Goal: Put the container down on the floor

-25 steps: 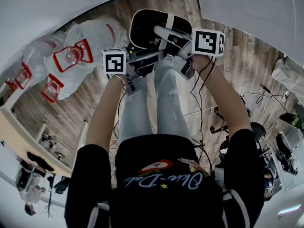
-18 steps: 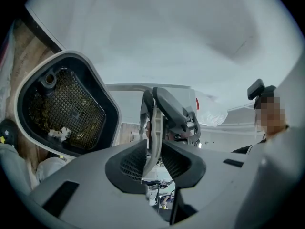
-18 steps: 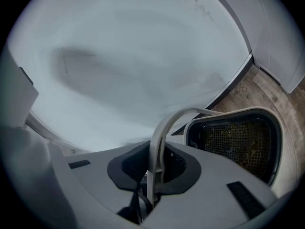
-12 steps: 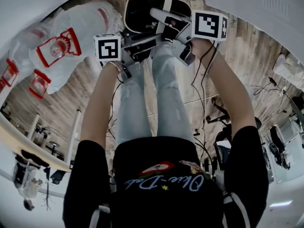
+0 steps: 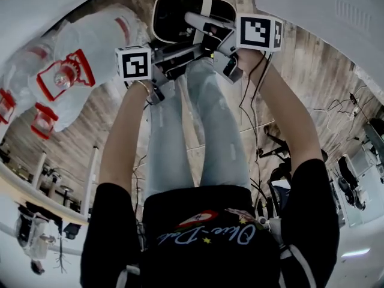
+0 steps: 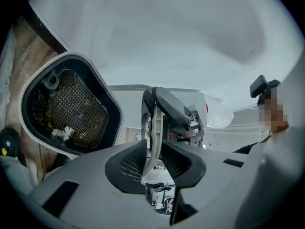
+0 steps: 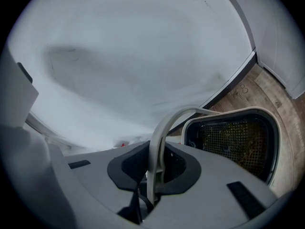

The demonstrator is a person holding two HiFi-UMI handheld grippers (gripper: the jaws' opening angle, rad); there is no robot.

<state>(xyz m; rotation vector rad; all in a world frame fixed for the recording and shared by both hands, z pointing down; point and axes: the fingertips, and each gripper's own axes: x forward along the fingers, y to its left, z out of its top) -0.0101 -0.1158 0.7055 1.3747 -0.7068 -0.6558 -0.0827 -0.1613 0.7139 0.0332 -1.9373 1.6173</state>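
The container [image 5: 177, 14] is a black tub with a white rim, and a dirty mesh insert shows inside it [image 6: 66, 109]. It hangs over the wooden floor in front of the person's feet, near the white wall. A white bail handle [image 6: 153, 128] arches from it. My left gripper [image 5: 173, 55] is shut on that handle from the left. My right gripper [image 5: 211, 31] is shut on the same handle [image 7: 157, 142] from the right, with the tub [image 7: 236, 137] to its right. Whether the tub's base touches the floor is hidden.
Knotted white plastic bags with red print [image 5: 75, 71] lie on the floor at the left. A white cabinet face [image 5: 327, 17] stands at the right. Cables [image 5: 264, 134] trail over the wooden planks near the person's legs [image 5: 204, 125]. Furniture legs show at the lower left.
Both grippers and the container have sunk together toward the floor, shifting slightly up in the head view. The grips on the handle look unchanged.
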